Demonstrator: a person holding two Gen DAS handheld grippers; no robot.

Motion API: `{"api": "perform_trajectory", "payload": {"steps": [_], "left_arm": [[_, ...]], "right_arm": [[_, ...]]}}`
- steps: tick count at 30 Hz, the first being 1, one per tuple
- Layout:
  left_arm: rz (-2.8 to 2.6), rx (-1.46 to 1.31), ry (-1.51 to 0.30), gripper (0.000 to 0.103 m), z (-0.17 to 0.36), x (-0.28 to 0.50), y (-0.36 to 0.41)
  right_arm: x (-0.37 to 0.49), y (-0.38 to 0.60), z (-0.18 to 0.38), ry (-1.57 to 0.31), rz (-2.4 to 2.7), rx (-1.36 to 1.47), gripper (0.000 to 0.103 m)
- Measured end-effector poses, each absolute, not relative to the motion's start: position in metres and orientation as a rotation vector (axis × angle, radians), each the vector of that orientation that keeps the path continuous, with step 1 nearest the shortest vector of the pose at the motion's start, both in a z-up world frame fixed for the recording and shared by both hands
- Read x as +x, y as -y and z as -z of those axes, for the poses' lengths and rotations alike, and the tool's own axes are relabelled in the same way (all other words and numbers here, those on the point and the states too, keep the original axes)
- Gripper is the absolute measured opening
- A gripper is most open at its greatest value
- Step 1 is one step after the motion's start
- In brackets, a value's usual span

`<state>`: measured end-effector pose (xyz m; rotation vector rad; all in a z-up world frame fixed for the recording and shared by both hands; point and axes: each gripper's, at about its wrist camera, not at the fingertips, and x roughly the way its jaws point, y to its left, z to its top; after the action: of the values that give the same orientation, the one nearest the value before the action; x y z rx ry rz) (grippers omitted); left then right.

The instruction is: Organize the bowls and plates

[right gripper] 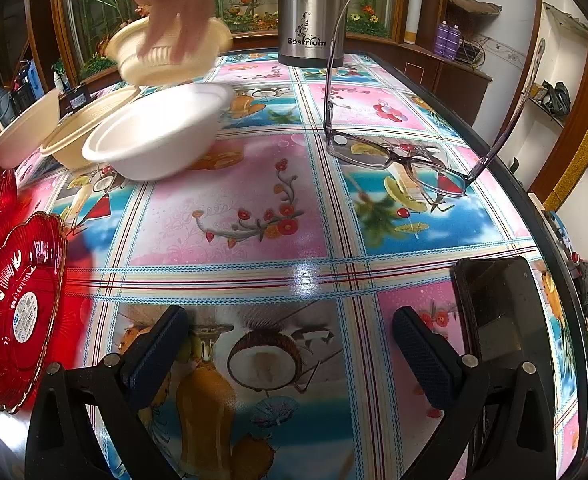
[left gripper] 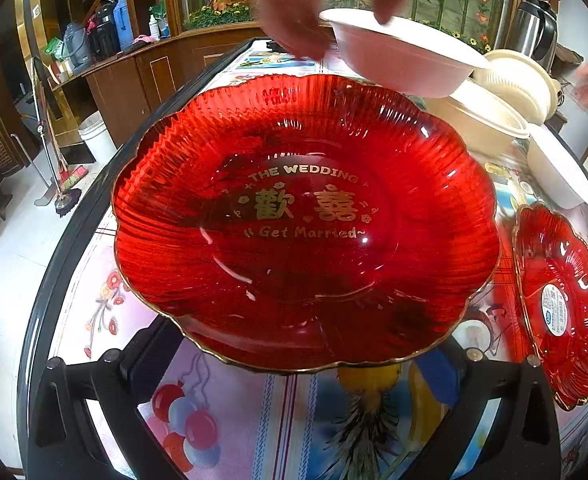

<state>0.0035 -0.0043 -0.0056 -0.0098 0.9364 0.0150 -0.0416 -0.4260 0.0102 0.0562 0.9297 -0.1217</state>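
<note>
The left tongs (left gripper: pixel 294 364) stood spread wide with the big red plate (left gripper: pixel 306 220) lying over the gap, its near rim between the jaws; whether they gripped it I could not tell. The right tongs (right gripper: pixel 294 344) gaped empty over the worktop (right gripper: pixel 254 208). A smaller red plate (right gripper: pixel 18 312) lay to their left, nearer them. Beyond, a hand (right gripper: pixel 170 12) hovered on the bowls (right gripper: pixel 154 136).
</note>
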Motion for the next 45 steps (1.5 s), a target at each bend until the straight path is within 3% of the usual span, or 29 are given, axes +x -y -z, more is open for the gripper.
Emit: {"api": "perform_trajectory", "payload": {"steps": [45], "left_arm": [[-0.014, -0.011, -0.940, 0.103, 0.0046, 0.0031, 0.0026]], "right_arm": [[-0.0437, 0.4271, -0.0100, -0.925, 0.121, 0.058, 0.102]]}}
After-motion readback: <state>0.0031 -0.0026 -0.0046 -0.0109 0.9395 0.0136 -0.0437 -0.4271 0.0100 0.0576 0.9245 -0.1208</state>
